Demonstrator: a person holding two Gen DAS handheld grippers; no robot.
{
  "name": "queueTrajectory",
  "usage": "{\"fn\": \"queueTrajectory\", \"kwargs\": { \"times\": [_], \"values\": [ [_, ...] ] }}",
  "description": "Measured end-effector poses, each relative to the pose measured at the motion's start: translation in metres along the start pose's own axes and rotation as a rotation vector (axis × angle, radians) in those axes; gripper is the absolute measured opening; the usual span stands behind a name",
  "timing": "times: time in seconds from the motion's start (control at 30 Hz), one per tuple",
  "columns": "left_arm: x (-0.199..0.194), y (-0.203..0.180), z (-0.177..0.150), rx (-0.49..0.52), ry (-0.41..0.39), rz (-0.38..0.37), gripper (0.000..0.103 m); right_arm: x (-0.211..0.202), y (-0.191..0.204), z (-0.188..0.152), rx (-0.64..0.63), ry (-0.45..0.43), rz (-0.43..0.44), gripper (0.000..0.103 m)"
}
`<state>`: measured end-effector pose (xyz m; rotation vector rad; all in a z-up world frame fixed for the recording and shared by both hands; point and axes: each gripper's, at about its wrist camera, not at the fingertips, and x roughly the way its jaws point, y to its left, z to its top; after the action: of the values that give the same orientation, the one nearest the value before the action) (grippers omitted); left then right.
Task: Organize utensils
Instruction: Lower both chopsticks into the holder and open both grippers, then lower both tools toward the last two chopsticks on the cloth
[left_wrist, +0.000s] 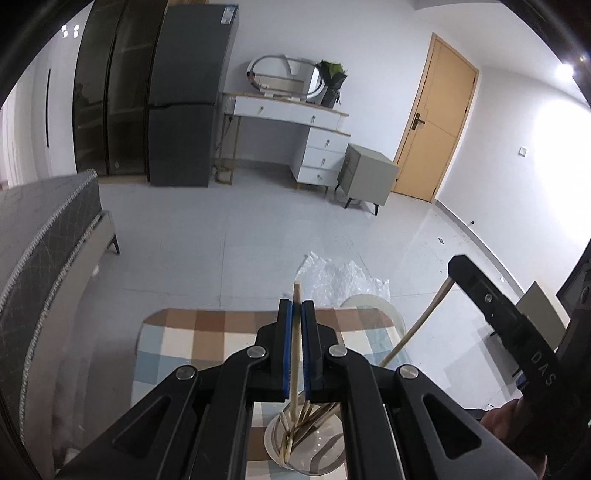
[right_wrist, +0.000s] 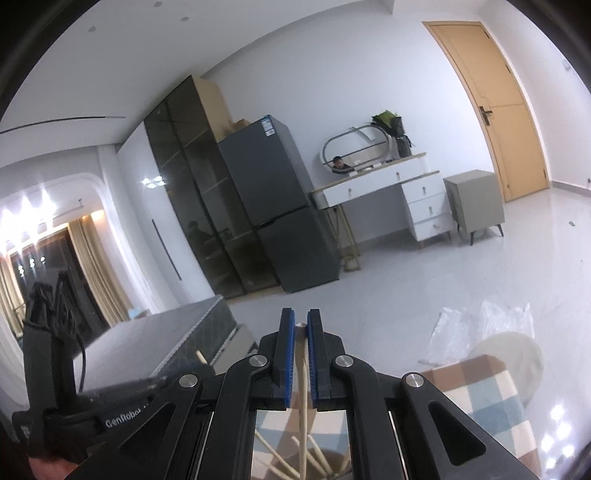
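Each black two-finger gripper, left (left_wrist: 296, 306) and right (right_wrist: 301, 317), was clamped on one pale wooden chopstick (left_wrist: 294, 354), (right_wrist: 303, 384) above the clear glass holder (left_wrist: 306, 450) of similar sticks (on the checked tablecloth (left_wrist: 207, 332)); lower each tip vertically inside the rim before releasing.

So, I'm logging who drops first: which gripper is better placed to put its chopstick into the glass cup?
Probably left. The left gripper holds its chopstick with the lower end already in the glass cup. The right gripper's chopstick looks angled off it.
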<state>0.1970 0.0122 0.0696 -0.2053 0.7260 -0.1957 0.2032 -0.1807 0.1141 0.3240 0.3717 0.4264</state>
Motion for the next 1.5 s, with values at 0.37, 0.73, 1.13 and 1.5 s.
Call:
{"fn": "queueTrajectory", "kwargs": {
  "times": [0.37, 0.73, 1.13, 1.5],
  "values": [
    [0.004, -0.003, -0.011, -0.009, 0.033, -0.035, 0.000, 0.024, -0.004, -0.017, -0.053, 0.051, -0.003, 0.006],
    [0.007, -0.006, -0.033, 0.024, 0.142, -0.137, 0.000, 0.032, -0.012, -0.067, -0.076, 0.203, 0.026, 0.006],
    [-0.024, -0.004, -0.043, -0.015, 0.190, -0.073, 0.048, -0.010, -0.034, -0.079, 0.044, 0.258, 0.036, 0.042],
    [-0.089, -0.015, -0.057, 0.017, 0.014, 0.097, 0.080, -0.087, -0.033, -0.065, 0.037, 0.156, -0.003, 0.075]
  ]
}}
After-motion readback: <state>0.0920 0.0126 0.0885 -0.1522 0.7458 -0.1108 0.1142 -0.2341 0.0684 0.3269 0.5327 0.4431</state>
